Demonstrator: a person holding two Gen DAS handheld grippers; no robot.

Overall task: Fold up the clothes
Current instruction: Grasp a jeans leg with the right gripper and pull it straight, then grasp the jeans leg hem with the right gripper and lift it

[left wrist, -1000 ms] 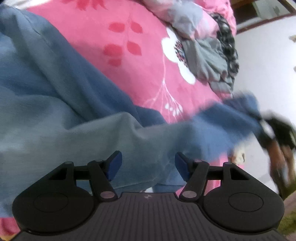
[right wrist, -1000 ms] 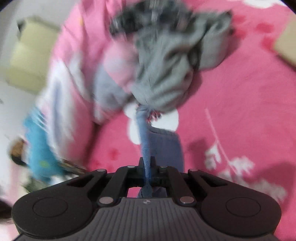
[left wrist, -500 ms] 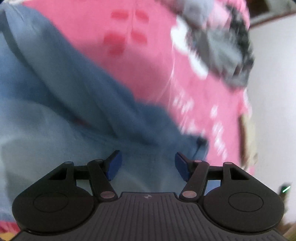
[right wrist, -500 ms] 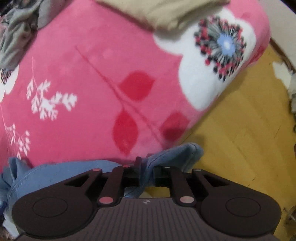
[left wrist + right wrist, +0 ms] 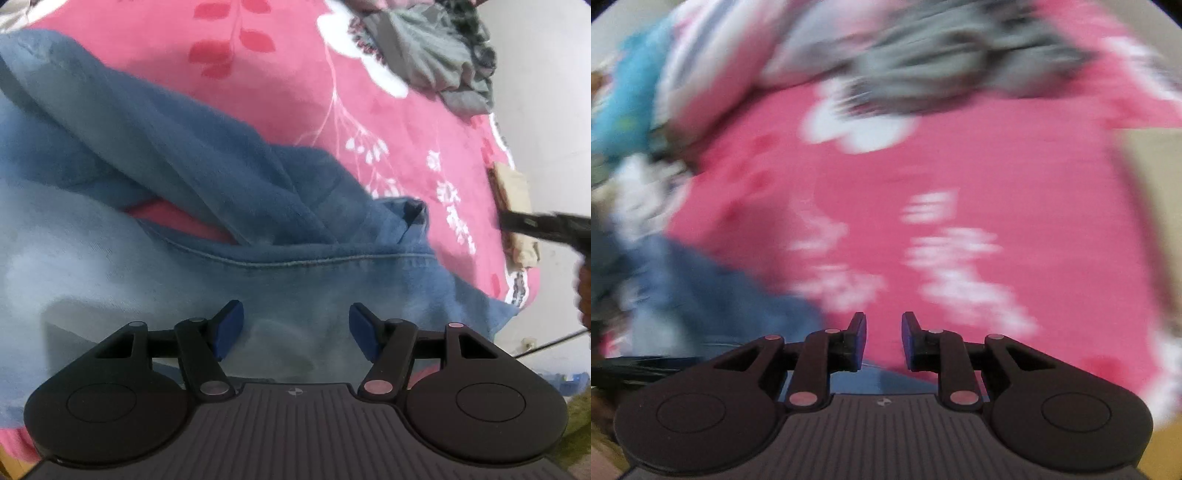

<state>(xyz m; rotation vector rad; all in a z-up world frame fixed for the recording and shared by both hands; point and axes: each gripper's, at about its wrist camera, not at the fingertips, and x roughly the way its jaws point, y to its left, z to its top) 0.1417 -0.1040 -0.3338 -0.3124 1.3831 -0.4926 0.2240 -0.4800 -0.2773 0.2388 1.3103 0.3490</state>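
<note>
Jeans (image 5: 229,229): on blanket (image 5: 295,92), spread from centre toward 9 o'clock, just ahead of left gripper (image 5: 295,332). Crumpled clothes pile (image 5: 432,59): on blanket, 1 o'clock, well apart from jeans. Folded cloth (image 5: 517,214): blanket edge, 3 o'clock.

The broad stretch of the pink floral fleece blanket (image 5: 303,110) on the bed lies bare between the rumpled blue denim garment (image 5: 221,229) in the near part of the left wrist view and the crumpled grey knit clothing pile (image 5: 436,62) at the far edge, leaving open room there. Toward the blanket's right edge a folded beige cloth (image 5: 517,206) takes up room, and the right hand-held gripper (image 5: 543,225) reaches in just beside it.
</note>
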